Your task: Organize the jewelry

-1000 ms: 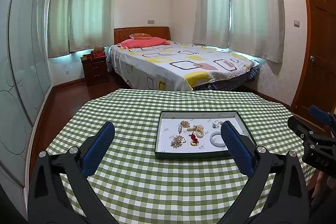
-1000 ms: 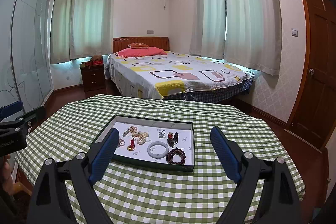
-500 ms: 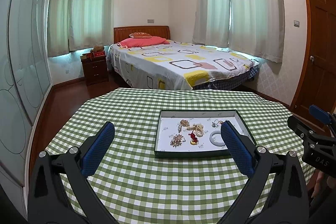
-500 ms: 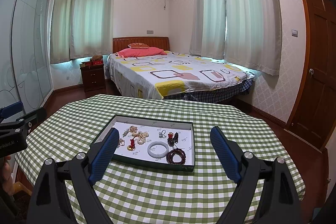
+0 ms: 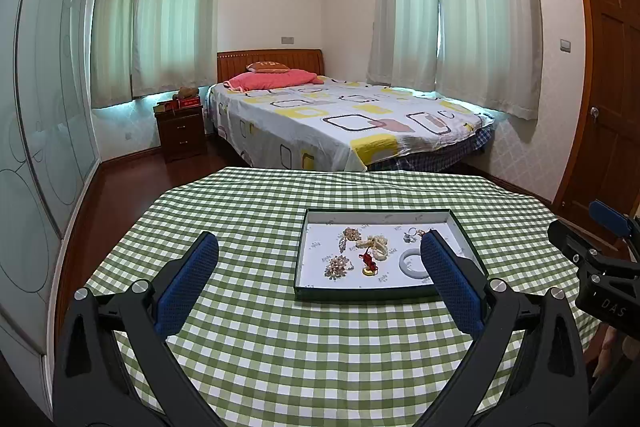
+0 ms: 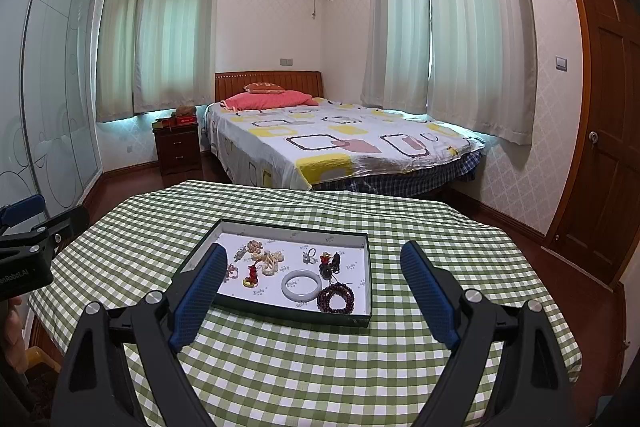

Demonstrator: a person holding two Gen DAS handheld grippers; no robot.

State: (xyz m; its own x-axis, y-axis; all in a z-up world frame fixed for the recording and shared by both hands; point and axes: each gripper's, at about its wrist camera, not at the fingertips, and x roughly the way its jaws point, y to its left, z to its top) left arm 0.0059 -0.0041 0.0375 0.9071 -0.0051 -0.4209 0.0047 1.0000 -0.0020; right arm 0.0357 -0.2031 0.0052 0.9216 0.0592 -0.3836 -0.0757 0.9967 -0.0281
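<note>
- The surface (image 5: 280, 347) is wearing a green-and-white checked cloth (image 6: 320, 367) that is covering it fully and hanging over the edges — the far edge is draping toward the bed side.
- A shallow dark-rimmed tray (image 5: 362, 294) with a white floor is lying flat, directly on the cloth, toward the far middle of the surface; in the right wrist view the same tray (image 6: 280, 311) is sitting slightly turned.
- The tray is the only thing resting straight on the cloth — the small pieces are all lying inside it.
- The cloth is lying smooth around the tray, with bare checks showing on every side of it.
</note>
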